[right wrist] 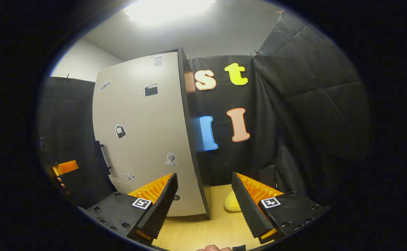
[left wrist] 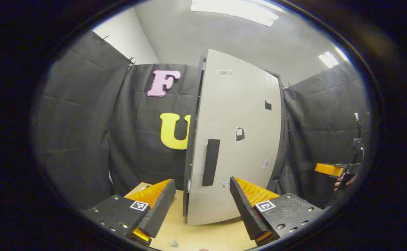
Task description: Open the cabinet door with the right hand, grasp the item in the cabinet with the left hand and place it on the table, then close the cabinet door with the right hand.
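Observation:
The tall pale cabinet door (left wrist: 238,139) with its black vertical handle (left wrist: 210,162) stands straight ahead in the left gripper view and looks shut against the dark cabinet body. My left gripper (left wrist: 202,181) is open, empty and a short way in front of the handle. In the right gripper view the door (right wrist: 144,139) is seen at an angle, its handle (right wrist: 103,157) at the left edge. My right gripper (right wrist: 204,176) is open and empty near the cabinet's right corner. A soft yellow item (right wrist: 232,203) lies on the wooden table (right wrist: 203,230) beside the cabinet, partly hidden by a finger.
Several small stickers dot the door. Black cloth walls close in behind and on both sides. The right gripper (left wrist: 332,169), held by a hand, shows far right in the left gripper view; the left gripper (right wrist: 64,167) shows far left in the right gripper view. A small pale scrap (left wrist: 174,243) lies on the table.

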Available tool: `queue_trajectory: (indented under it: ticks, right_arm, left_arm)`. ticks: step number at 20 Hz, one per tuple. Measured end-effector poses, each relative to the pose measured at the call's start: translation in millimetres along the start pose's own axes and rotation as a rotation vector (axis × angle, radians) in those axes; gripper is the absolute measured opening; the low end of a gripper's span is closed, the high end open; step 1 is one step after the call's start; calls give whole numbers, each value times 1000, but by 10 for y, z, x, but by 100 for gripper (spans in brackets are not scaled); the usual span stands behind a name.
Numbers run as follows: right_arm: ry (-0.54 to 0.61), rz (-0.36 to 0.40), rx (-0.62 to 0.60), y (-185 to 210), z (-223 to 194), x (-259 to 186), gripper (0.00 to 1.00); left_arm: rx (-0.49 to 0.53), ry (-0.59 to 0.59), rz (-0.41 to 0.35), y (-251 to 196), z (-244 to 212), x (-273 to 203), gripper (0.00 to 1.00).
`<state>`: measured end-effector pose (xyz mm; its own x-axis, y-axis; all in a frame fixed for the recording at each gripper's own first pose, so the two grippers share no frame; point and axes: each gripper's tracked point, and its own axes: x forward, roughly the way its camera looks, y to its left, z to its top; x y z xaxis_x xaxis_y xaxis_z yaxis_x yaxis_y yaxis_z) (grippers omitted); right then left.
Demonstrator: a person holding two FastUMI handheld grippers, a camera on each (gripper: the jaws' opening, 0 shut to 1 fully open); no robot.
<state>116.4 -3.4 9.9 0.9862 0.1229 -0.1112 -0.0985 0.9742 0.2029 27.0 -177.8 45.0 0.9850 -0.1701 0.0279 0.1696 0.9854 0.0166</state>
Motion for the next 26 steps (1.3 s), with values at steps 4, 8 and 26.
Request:
queue_trajectory:
  ticks: [4,8,26]
  right_arm:
    - [10,33,23,11,-34,-3,98]
    - [1,25,27,-28,13,16,98]
    - [0,-59,9,470,21,340,98]
  left_arm:
    - [-47,18,18,-14,-154,-96,95]
    - [-86,8,25,117,-115,-139,95]
    - [-87,-10,-48,887,-108,434,95]
